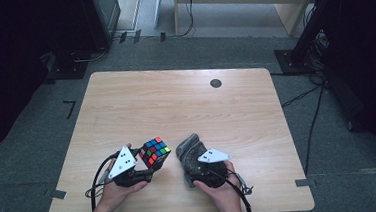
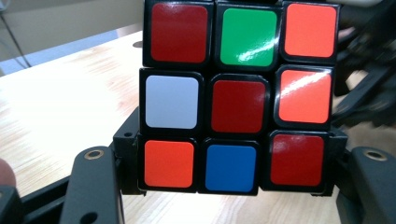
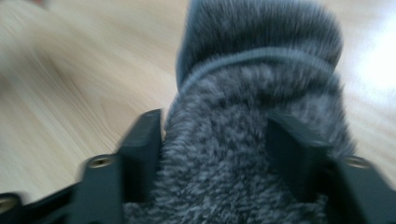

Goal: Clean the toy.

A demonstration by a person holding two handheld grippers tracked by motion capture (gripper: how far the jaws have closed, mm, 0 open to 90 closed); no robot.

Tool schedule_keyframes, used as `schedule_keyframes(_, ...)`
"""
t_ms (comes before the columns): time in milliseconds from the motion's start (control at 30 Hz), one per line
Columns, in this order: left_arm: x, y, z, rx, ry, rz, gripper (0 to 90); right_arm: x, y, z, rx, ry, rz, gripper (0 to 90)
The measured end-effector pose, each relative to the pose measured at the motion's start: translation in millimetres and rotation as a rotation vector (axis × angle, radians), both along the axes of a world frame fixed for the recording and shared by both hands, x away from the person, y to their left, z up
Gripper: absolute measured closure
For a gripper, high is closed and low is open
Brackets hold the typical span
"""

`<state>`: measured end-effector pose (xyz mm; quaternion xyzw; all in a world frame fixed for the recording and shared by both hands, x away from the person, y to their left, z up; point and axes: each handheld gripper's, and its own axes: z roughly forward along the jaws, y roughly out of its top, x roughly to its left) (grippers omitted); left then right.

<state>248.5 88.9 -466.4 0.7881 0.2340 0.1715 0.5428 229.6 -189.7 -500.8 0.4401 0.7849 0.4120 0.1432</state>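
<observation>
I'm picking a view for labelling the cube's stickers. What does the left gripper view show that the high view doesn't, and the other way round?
Left gripper view: one whole face of the puzzle cube, sticker by sticker, centre red, with the black jaws pressing on its lower corners.

High view: the right gripper closed on a grey fuzzy slipper, both of the person's hands, the round grey disc near the far edge, and the floor around.

Both: the cube in the left gripper and the wooden table.
</observation>
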Motion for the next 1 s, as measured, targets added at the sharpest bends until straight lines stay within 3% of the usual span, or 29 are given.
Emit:
schedule_keyframes(133,-2.1,0.5,1.9,-0.012,-0.009,-0.025,33.6,3.4,-3.1,-11.0,-0.034,0.036,0.001,58.5)
schedule_keyframes(233,-3.7,-1.1,2.3,-0.007,-0.014,-0.045,33.6,3.3,-8.5,-12.4,-0.02,0.034,0.002,74.4)
schedule_keyframes(300,-4.4,-2.9,1.4,0.007,-0.013,-0.058,33.6,0.6,-12.9,-6.1,-0.009,0.022,-0.016,78.2)
schedule_keyframes(333,-5.1,-4.2,0.7,0.015,-0.015,-0.063,33.6,-2.0,-16.2,-0.3,0.023,0.001,-0.02,78.5)
schedule_keyframes(467,-9.1,-11.5,-1.4,0.05,-0.028,-0.108,33.6,-20.0,-30.1,41.6,0.281,-0.162,0.007,78.6)
schedule_keyframes(533,-12.7,-18.4,-2.3,0.073,-0.033,-0.123,33.7,-33.2,-28.2,64.4,0.348,-0.251,0.045,78.5)
schedule_keyframes(600,-18.4,-27.8,-3.0,0.095,-0.049,-0.142,33.7,-44.4,-20.1,80.3,0.391,-0.295,0.107,78.6)
schedule_keyframes(700,-27.2,-37.3,0.4,0.08,-0.074,-0.179,33.7,-50.4,-5.7,84.1,0.388,-0.27,0.17,78.7)
schedule_keyframes(800,-29.7,-38.5,2.7,0.09,-0.085,-0.176,33.8,-48.4,-4.0,75.5,0.398,-0.25,0.158,79.2)
schedule_keyframes(833,-28.7,-34.6,3.8,0.066,-0.075,-0.185,33.8,-43.9,-11.1,69.0,0.398,-0.226,0.103,79.2)
schedule_keyframes(900,-25.6,-30.8,5.5,0.04,-0.06,-0.175,33.8,-40.4,-18.0,64.9,0.327,-0.233,0.024,79.2)
schedule_keyframes(933,-24.0,-29.9,6.2,0.043,-0.054,-0.171,33.8,-39.3,-21.6,64.0,0.329,-0.224,0.001,79.1)
schedule_keyframes(1000,-23.3,-30.9,5.5,0.088,-0.06,-0.162,33.8,-40.9,-24.0,67.0,0.366,-0.232,0.008,78.8)
